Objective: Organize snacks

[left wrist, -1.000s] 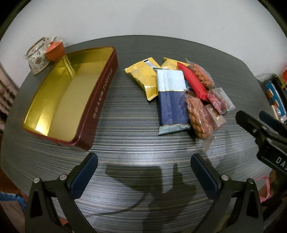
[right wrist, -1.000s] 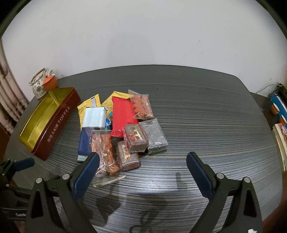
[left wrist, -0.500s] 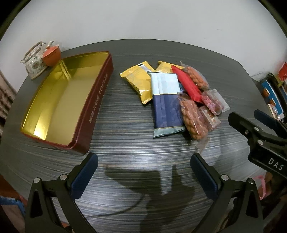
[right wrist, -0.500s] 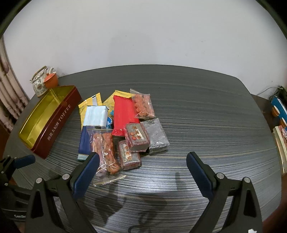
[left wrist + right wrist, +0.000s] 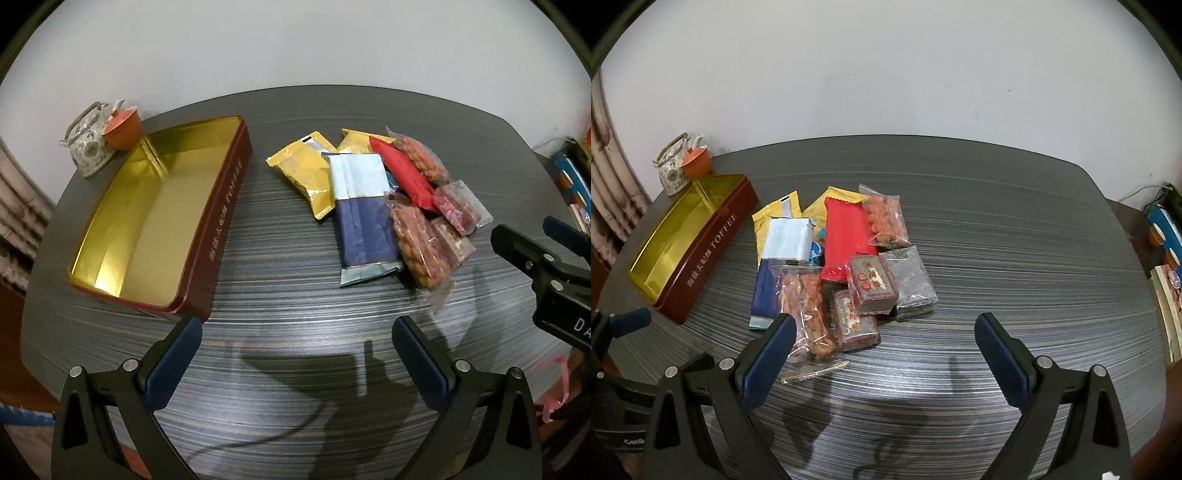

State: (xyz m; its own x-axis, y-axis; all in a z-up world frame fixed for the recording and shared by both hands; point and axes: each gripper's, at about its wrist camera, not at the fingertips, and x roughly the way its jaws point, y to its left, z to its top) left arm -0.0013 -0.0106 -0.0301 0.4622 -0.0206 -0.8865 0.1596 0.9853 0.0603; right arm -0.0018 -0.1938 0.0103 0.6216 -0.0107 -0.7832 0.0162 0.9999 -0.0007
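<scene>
An open maroon toffee tin (image 5: 221, 221) (image 5: 701, 254) with a gold, empty inside lies on the left of the dark table. To its right is a heap of snacks: yellow packets (image 5: 306, 173) (image 5: 775, 218), a blue and pale-blue pack (image 5: 364, 218) (image 5: 785, 243), a red pack (image 5: 402, 175) (image 5: 846, 236), clear bags of orange nuts (image 5: 417, 247) (image 5: 809, 310), small red-brown blocks (image 5: 871, 284) and a grey packet (image 5: 910, 280). My left gripper (image 5: 295, 356) is open above bare table in front of the tin. My right gripper (image 5: 884, 350) is open just before the heap, and it shows at the right edge of the left wrist view (image 5: 543, 240).
A patterned teapot (image 5: 86, 147) (image 5: 672, 170) and an orange cup (image 5: 123, 123) (image 5: 696, 162) stand at the table's back left corner. Boxes and books (image 5: 1167, 258) sit off the table's right side. A white wall lies behind.
Both views have drawn back and risen a little, so the tin and snacks sit lower in frame. Both grippers stayed open and nothing on the table moved.
</scene>
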